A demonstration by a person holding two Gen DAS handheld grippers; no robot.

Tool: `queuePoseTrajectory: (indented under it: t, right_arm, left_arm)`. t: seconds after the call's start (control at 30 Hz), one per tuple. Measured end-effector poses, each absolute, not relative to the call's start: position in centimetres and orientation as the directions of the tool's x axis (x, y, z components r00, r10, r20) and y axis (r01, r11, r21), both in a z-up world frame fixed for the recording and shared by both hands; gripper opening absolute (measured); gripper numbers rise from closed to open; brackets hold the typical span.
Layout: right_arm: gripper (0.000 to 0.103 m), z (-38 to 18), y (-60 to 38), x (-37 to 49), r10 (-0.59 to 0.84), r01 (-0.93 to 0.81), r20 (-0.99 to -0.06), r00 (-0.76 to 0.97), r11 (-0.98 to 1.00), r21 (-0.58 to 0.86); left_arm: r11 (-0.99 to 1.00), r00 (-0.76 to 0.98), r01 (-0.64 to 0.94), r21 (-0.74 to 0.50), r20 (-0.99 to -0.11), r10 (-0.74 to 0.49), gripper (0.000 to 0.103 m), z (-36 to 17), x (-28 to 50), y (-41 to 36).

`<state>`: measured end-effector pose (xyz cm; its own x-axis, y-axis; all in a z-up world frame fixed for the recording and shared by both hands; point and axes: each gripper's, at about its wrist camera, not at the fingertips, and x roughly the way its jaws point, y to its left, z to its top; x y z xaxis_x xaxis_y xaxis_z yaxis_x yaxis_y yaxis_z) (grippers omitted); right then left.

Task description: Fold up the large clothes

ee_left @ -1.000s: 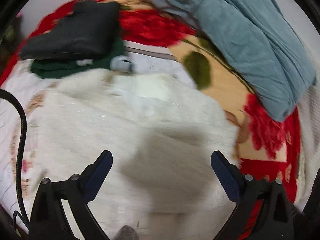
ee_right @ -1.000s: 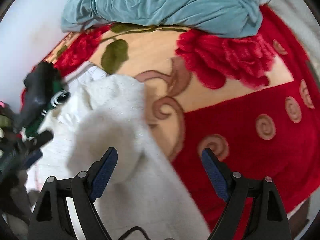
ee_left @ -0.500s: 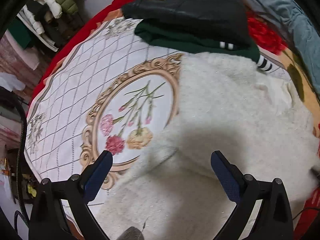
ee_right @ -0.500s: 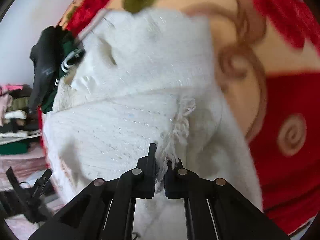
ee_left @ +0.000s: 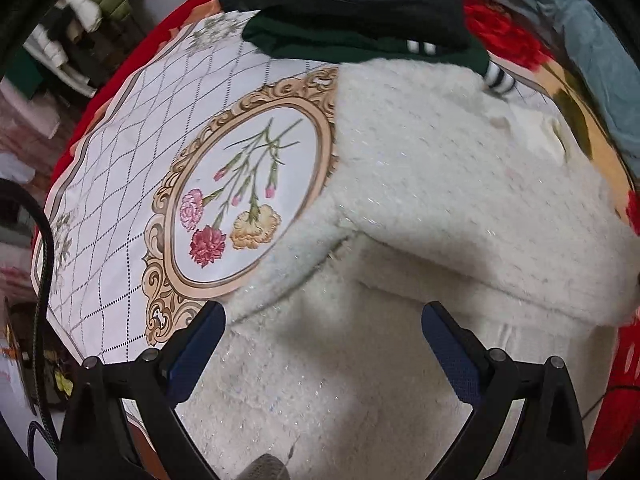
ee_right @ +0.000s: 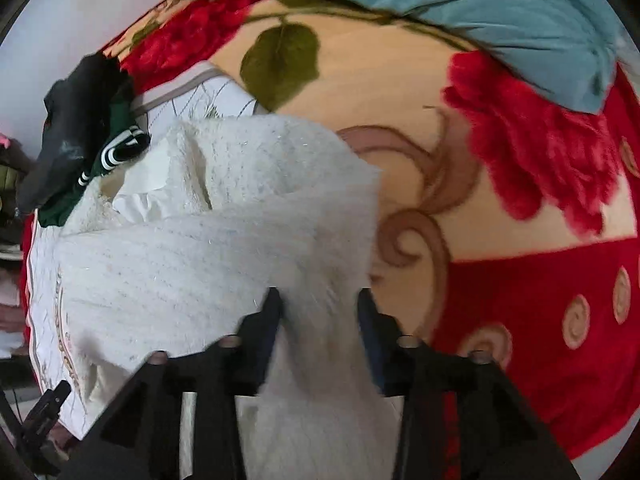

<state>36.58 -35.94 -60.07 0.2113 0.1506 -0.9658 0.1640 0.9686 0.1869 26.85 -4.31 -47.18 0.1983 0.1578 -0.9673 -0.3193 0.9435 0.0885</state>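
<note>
A: Where was the white coat [ee_left: 420, 200]?
B: It lay on the bed, partly on the flower cloth [ee_left: 160, 168] and partly on the red blanket [ee_right: 540, 300]; one fuzzy part was folded over the rest.
A: And the left gripper [ee_left: 324, 328]?
B: It hung over the coat with its fingers wide apart, holding nothing.
A: The right gripper [ee_right: 320, 304]?
B: A bunch of coat sat between its fingers; they were partly apart, so I could not tell if they pinched it.
A: What else?
B: Dark clothes [ee_left: 348, 4] sat at the cloth's far edge; a blue blanket [ee_right: 460, 0] lay at the bed's far side.
</note>
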Motion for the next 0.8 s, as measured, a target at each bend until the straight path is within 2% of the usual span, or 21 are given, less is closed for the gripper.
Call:
queuePoseTrajectory:
  t: [0.1, 0.2, 0.37, 0.47, 0.57, 0.6, 0.63, 0.67, 0.8]
  right_arm:
    - [0.044, -59.7, -36.6, 33.8, 0.234, 0.203, -0.952, 0.197, 0.940, 0.273]
    - [0.044, -60.8, -35.3, 30.8, 0.361, 0.235, -0.926, 0.109, 0.896, 0.377]
    - [0.044, -65.0, -26.4, 25.8, 0.480, 0.152, -0.871, -0.109, 0.874, 0.463]
    - [0.044, -67.5, -22.0, 24.5, 0.475, 0.111, -0.863, -0.172, 0.880, 0.462]
    - [0.044, -70.7, -19.2, 24.0, 0.383, 0.102, -0.895, -0.228, 0.924, 0.369]
    - [0.039, -71.3, -19.0, 23.9, 0.358, 0.125, -0.909, -0.212, 0.933, 0.338]
    - [0.015, -71.5, -19.1, 23.7, 0.336, 0.149, -0.921, -0.195, 0.939, 0.311]
    - [0.009, -71.5, -19.1, 23.7, 0.335, 0.169, -0.923, -0.187, 0.937, 0.306]
    - [0.007, -69.5, -16.6, 24.1, 0.361, 0.144, -0.922, -0.140, 0.929, 0.342]
  left_arm:
    - [0.951, 0.174, -0.295, 0.091, -0.974, 0.147, 0.100, -47.9, 26.3, -5.3]
    - [0.951, 0.129, -0.290, 0.110, -0.980, 0.153, 0.100, -48.7, 25.5, -6.2]
    - [0.937, 0.090, -0.276, 0.213, -0.965, 0.246, 0.100, -49.4, 23.1, -7.0]
    - [0.924, 0.054, -0.264, 0.276, -0.952, 0.300, 0.100, -50.8, 21.4, -6.6]
    - [0.912, 0.015, -0.248, 0.325, -0.941, 0.339, 0.100, -52.7, 20.0, -6.0]
    - [0.909, 0.001, -0.247, 0.337, -0.938, 0.348, 0.100, -53.3, 19.7, -5.7]
    - [0.907, -0.014, -0.251, 0.339, -0.938, 0.347, 0.100, -53.9, 19.3, -5.3]
    - [0.907, -0.022, -0.259, 0.332, -0.941, 0.338, 0.100, -54.1, 19.0, -4.8]
    - [0.911, -0.014, -0.294, 0.288, -0.955, 0.297, 0.100, -54.4, 18.1, -2.9]
